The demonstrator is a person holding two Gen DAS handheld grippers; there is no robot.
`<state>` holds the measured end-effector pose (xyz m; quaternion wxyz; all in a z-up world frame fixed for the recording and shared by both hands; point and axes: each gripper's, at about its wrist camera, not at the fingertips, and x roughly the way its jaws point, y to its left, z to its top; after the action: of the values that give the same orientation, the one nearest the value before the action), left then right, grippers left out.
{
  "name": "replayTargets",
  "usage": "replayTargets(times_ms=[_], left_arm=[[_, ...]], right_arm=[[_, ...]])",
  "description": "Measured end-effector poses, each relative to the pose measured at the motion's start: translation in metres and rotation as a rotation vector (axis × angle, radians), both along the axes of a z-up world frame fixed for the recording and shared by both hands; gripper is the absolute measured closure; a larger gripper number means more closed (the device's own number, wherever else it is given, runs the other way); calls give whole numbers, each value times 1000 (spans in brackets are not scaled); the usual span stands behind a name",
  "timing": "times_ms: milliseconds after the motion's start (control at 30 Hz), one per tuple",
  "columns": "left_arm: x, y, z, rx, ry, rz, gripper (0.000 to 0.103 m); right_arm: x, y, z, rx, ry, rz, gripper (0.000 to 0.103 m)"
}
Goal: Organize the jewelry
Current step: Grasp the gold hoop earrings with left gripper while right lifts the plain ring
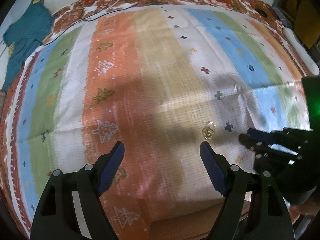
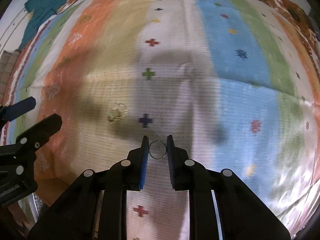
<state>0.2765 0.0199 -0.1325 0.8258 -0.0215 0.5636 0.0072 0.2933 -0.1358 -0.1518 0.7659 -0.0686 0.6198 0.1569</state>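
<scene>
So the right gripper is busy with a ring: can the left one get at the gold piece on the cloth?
Probably yes. The left gripper is open, and the gold piece lies bare on the cloth just beyond its right finger, nothing between them.

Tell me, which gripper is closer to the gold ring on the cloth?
Left. The left gripper is open, its right finger just short of the gold ring. The right gripper sits farther off, holding a silver ring.

No words, numbers or brand names can be read in either view. Only woven shapes are seen on the striped, many-coloured cloth mat [image 1: 152, 76]: small plus-shaped crosses and little tree shapes. None of these shapes can be read as letters.
</scene>
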Motion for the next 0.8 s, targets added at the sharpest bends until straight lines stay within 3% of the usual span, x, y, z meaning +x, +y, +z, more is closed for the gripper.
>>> replayTargets(times_ms=[300,800], left_arm=[[9,-20,-9,3,31,-107,27],[34,-42,-31,-39,110,-188,37]], right_arm=[[9,-44,11,-21,-15,-52,84],[9,-47,11,5,-11,-51,84]])
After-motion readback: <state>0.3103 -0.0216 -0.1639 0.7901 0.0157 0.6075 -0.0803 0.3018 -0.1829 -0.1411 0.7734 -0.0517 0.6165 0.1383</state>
